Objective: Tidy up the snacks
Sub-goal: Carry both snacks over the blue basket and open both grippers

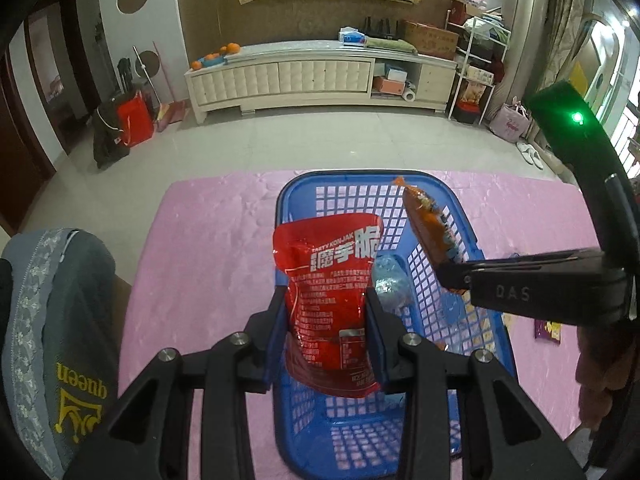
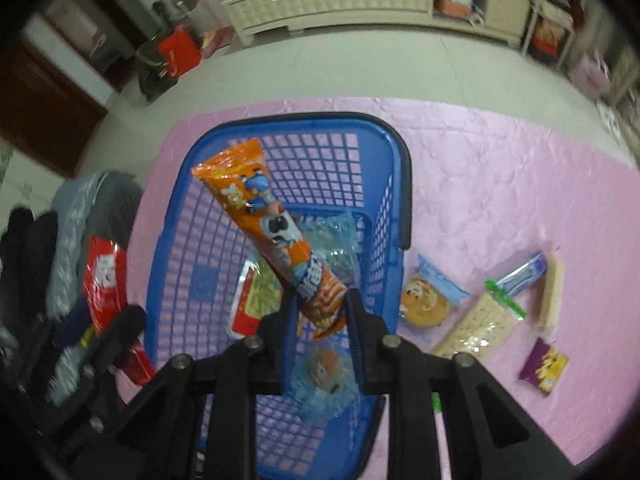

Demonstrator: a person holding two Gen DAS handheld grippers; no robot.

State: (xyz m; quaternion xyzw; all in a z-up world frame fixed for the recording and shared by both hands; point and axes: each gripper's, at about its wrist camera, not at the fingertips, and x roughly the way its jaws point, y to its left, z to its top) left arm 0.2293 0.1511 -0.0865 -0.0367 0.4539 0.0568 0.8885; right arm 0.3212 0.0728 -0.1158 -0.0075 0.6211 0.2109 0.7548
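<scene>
The left gripper (image 1: 327, 312) holds a red pouch (image 1: 329, 300) upright between its jaws, in the lower middle of the left wrist frame, above the blue basket (image 1: 296, 200). The jaws press on both sides of the pouch. The basket stands on a bench covered with a pink cloth (image 1: 208, 240).

The right gripper (image 2: 318, 316) holds a long orange packet (image 2: 272, 232) by its lower end; its jaws are narrow around it. The packet leans toward the upper left of the right wrist frame, over the inside of the basket. In the left wrist frame this same gripper enters from the right edge.

Inside the basket lie a clear blue wrapped snack (image 2: 324, 380), another blue wrapper (image 2: 340, 248) and a red and green packet (image 2: 256, 304); the blur makes them hard to read, so I cannot name them surely.

On the cloth, right of the basket, lie a round cookie pack (image 2: 428, 300), a pale cracker pack (image 2: 476, 328), a blue stick pack (image 2: 524, 272) and a small purple packet (image 2: 544, 364).
</scene>
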